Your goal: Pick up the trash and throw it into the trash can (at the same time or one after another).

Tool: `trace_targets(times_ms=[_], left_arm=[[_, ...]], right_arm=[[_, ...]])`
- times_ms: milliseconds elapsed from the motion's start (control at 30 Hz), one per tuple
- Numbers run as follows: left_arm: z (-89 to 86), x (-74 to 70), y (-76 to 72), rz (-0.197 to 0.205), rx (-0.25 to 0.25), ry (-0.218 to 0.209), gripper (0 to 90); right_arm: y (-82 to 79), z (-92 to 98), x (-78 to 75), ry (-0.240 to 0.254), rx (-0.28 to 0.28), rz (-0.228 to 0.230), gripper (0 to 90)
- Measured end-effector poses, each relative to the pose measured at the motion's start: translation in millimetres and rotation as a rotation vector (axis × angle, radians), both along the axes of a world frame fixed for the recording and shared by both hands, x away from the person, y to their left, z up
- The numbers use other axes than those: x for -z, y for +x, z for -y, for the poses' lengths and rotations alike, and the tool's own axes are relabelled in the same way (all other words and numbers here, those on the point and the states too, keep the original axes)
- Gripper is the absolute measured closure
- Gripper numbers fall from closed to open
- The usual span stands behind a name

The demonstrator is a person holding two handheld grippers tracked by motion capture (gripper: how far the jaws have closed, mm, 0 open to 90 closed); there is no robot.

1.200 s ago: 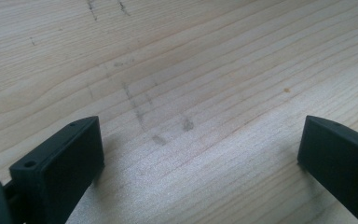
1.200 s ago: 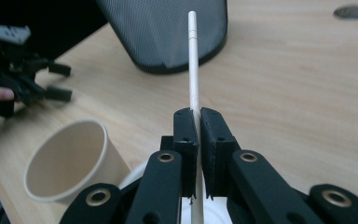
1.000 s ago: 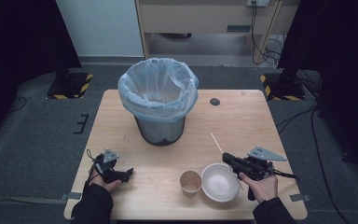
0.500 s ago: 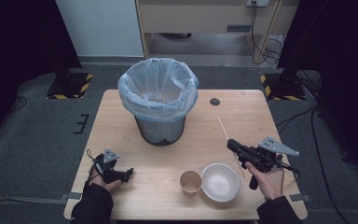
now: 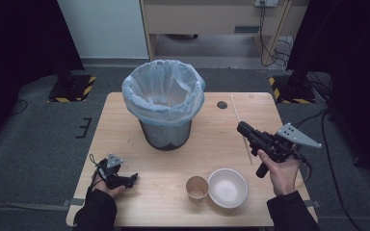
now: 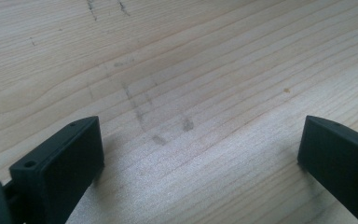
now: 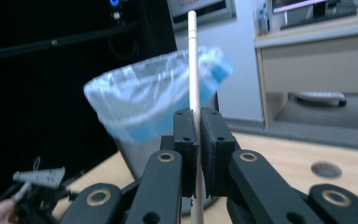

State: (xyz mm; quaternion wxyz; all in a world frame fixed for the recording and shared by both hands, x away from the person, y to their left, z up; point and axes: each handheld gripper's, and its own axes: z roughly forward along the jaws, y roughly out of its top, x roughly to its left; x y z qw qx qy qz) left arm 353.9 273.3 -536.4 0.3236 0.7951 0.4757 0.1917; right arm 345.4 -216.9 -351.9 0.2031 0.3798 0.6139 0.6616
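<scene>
Item: wooden stick (image 7: 194, 70), pinched in my right tongs (image 7: 197, 140), pads pressed on it. Change: a second ago it lay low beside the white bowl (image 5: 228, 186); I have since lifted it clear, pointing toward the lined bin (image 5: 164, 103) ahead. Likely bound there. Left tongs (image 6: 200, 154): spread, empty, resting on the table (image 6: 191, 70).

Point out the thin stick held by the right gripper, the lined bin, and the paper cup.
stick (image 7: 193, 56), right gripper view, shaft above the jaws.
bin (image 5: 164, 89), high view, blue liner at the near rim.
paper cup (image 5: 197, 187), high view, its rim.
</scene>
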Motion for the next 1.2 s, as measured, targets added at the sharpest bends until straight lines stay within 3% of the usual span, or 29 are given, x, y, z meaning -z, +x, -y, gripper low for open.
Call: trace_targets(times_ms=[267, 1200], left_arm=[[0.0, 0.0, 0.0, 0.0, 0.0, 0.0, 0.0], [-0.1, 0.0, 0.1, 0.0, 0.002, 0.001, 0.0]], right_arm=[[7.3, -5.6, -19.9, 0.033, 0.013, 0.059, 85.9], [42.7, -39.5, -70.2, 0.064, 0.028, 0.149, 85.9]])
